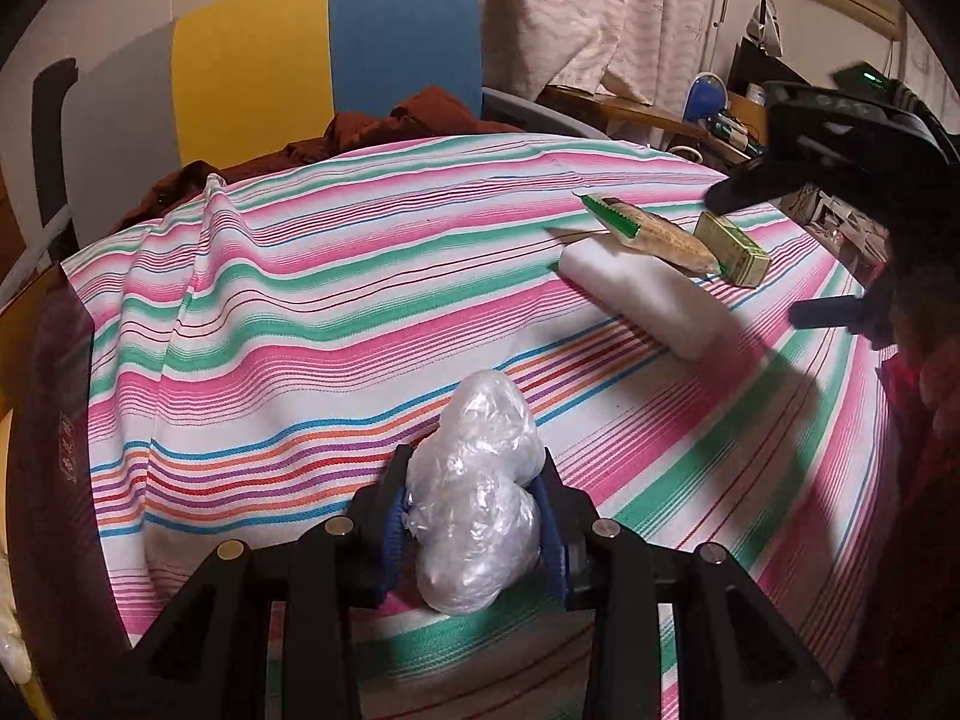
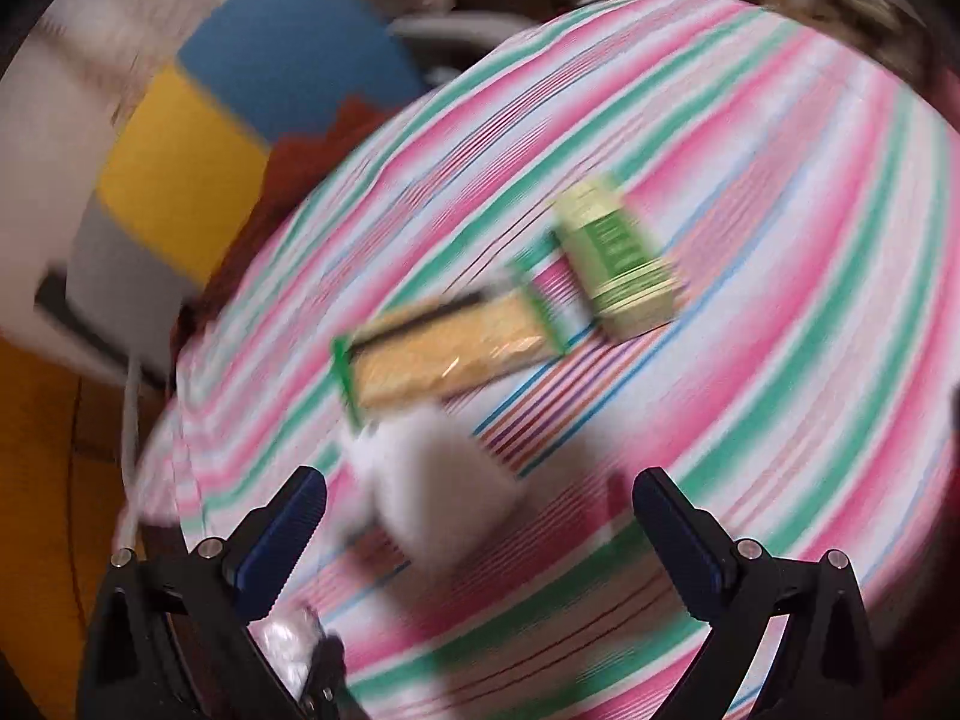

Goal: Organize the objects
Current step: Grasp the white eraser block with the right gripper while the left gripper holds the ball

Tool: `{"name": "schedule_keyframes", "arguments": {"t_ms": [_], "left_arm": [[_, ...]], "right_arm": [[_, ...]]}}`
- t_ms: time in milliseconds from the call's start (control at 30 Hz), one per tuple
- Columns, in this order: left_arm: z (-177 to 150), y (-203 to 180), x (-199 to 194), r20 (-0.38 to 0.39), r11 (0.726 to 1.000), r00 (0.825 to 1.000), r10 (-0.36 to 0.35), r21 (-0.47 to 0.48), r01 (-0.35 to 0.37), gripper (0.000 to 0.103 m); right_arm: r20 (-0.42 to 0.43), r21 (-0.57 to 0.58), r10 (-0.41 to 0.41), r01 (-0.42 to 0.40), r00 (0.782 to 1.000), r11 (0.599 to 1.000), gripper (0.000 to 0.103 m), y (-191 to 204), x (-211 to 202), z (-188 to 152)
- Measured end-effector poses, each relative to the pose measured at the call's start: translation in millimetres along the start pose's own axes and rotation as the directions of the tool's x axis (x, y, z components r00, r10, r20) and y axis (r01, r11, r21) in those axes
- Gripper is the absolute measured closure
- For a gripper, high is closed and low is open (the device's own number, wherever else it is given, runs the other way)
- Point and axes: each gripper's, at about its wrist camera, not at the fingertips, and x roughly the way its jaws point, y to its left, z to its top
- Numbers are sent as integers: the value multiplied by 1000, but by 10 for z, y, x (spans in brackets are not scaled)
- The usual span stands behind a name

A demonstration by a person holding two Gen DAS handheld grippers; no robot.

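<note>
My left gripper (image 1: 474, 468) is shut on a crumpled clear plastic bag (image 1: 480, 492), held just above the striped tablecloth (image 1: 288, 312). To the right on the cloth lie a white foam block (image 1: 648, 294), a cracker packet with green ends (image 1: 654, 234) resting on it, and a small green box (image 1: 732, 249). My right gripper (image 1: 774, 252) hangs open in the air beside them. The right wrist view is blurred by motion: the right gripper (image 2: 480, 495) is open above the white block (image 2: 438, 486), with the cracker packet (image 2: 450, 342) and green box (image 2: 618, 264) beyond it.
A chair with a yellow and blue back (image 1: 324, 60) holds a brown cloth (image 1: 390, 126) behind the table. Curtains (image 1: 600, 0) hang at the back. A cluttered desk (image 1: 720, 120) stands at the far right. The table's dark rim (image 1: 54, 420) shows at left.
</note>
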Motion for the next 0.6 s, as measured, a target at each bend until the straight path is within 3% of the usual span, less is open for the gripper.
{"name": "schedule_keyframes", "arguments": {"t_ms": [67, 200, 500, 533, 600], "left_arm": [[-2, 12, 1, 2, 1000, 1000, -8, -7, 8, 66], [-2, 46, -1, 5, 999, 1000, -28, -22, 28, 66], [-7, 94, -3, 12, 997, 998, -57, -44, 57, 66], [-6, 94, -2, 12, 997, 998, -58, -44, 59, 66], [-5, 95, -3, 12, 997, 998, -59, -45, 60, 66]], "right_arm": [[6, -106, -68, 68, 998, 992, 0, 180, 51, -44], [52, -311, -192, 198, 980, 929, 0, 505, 219, -87], [48, -397, -262, 259, 964, 880, 1, 563, 455, -76], [43, -408, -262, 256, 964, 876, 4, 589, 473, -84], [28, -452, -269, 252, 963, 855, 24, 636, 538, -112]]}}
